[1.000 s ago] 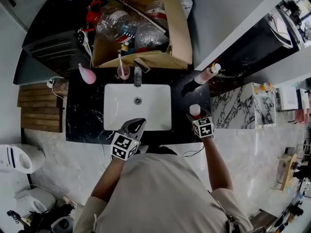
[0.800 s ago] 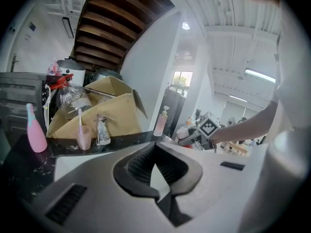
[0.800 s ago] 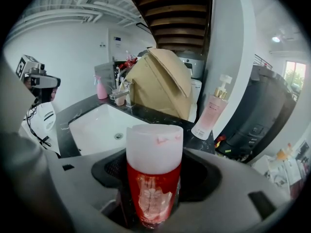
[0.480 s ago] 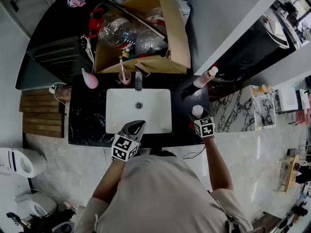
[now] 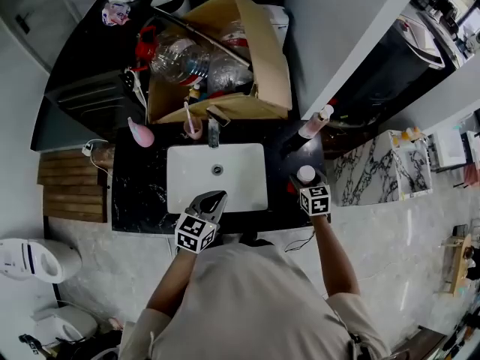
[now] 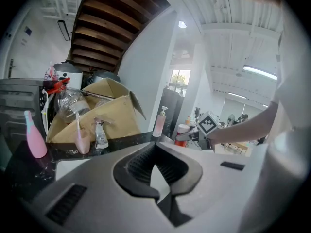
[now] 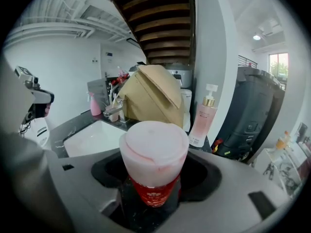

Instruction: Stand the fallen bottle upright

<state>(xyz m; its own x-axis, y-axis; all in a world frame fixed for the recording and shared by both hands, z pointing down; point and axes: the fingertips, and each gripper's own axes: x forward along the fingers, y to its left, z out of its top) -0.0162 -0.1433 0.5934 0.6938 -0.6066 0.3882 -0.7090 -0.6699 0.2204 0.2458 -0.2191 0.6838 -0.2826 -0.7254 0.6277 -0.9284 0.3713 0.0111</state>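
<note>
A red bottle (image 5: 305,174) with a pale pink cap stands upright on the black counter (image 5: 139,193), just right of the white sink (image 5: 240,171). My right gripper (image 5: 307,182) is shut on the bottle. In the right gripper view the bottle (image 7: 153,154) fills the space between the jaws of that gripper (image 7: 153,178), cap towards the camera. My left gripper (image 5: 212,199) hovers over the sink's front edge. Seen in its own view, the left gripper (image 6: 163,197) is shut, tips touching, with nothing held.
A pink pump bottle (image 5: 315,121) stands at the back right of the counter. Behind the sink are a faucet (image 5: 214,130), a pink cup (image 5: 193,128) with a toothbrush, a pink bottle (image 5: 141,133) and an open cardboard box (image 5: 270,58) with plastic bottles in it.
The head view has drifted a little. Both grippers and the bottle keep nearly the same places by the sink.
</note>
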